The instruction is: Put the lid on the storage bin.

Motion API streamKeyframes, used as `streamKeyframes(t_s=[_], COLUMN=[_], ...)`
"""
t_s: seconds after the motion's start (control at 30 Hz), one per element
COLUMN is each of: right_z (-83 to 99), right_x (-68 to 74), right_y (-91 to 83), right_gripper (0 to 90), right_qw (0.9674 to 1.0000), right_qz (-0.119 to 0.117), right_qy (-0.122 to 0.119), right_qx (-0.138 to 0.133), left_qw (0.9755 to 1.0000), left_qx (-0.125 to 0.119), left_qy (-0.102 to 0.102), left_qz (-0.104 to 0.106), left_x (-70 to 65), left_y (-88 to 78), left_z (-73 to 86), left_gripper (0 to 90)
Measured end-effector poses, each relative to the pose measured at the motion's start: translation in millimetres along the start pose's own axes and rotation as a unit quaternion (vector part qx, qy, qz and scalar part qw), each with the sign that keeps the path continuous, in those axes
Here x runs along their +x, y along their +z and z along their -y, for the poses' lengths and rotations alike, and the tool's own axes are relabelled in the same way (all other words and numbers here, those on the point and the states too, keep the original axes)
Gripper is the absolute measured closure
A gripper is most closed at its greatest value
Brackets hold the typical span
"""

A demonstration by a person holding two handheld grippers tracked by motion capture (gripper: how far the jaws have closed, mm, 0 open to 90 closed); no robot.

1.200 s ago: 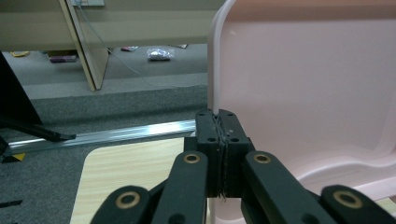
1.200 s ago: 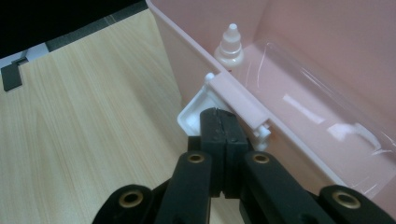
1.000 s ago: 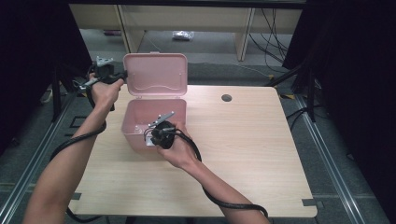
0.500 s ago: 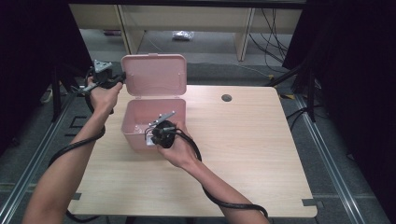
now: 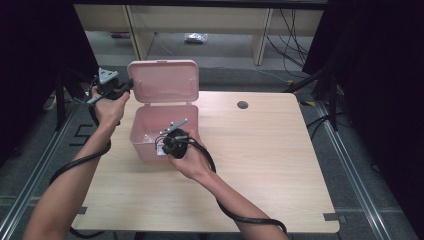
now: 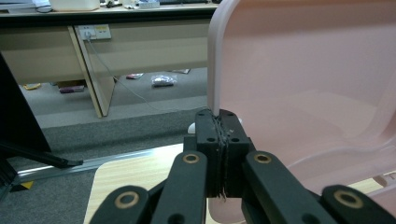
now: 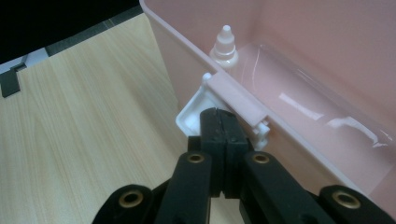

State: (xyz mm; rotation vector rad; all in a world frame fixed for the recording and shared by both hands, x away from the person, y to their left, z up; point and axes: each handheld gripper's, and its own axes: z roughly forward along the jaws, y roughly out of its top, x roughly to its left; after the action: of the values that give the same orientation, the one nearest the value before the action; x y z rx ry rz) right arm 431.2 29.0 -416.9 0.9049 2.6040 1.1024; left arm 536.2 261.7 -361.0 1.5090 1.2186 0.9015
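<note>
Pink box [image 5: 162,132] sits open on the worktop [image 5: 280,165], lid [image 5: 164,81] standing upright behind it. What changed over the last second: barely anything. In the earlier high views the lid was already raised about this far and my left tool was already on its edge; it has crept only slightly. My right tool hasn't shifted at all. Reading for the task: opening is essentially done, lid is at its stop or close to it, and I'm just holding both ends steady.

Left tool [image 6: 219,122]: jaws nearly closed, pinching the lid's thin side rim right at the tips, the lid rising straight up from them. In the high view it is at the lid's left edge [image 5: 124,88].

Right tool [image 7: 219,116]: jaws fully together, tips clamped on the white latch tab [image 7: 194,112] at the box's front wall, bracing the box against the worktop. Just beyond the tips, inside the box, a small white dropper bottle [image 7: 225,46] stands against the wall. Box interior is otherwise hard to make out.
</note>
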Motion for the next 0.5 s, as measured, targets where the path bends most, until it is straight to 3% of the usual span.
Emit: streamKeyframes(t_s=[0.5], right_z=[-0.3], right_x=[-1.1], right_y=[0.0], right_gripper=[90.0], right_qw=[1.0], right_qz=[-0.001], right_qy=[0.0], right_qx=[-0.002], left_qw=[0.9997], left_qx=[-0.02], left_qy=[0.011], left_qz=[0.002], left_x=[-1.5], left_y=[-9.3], left_z=[8.7], left_gripper=[88.4])
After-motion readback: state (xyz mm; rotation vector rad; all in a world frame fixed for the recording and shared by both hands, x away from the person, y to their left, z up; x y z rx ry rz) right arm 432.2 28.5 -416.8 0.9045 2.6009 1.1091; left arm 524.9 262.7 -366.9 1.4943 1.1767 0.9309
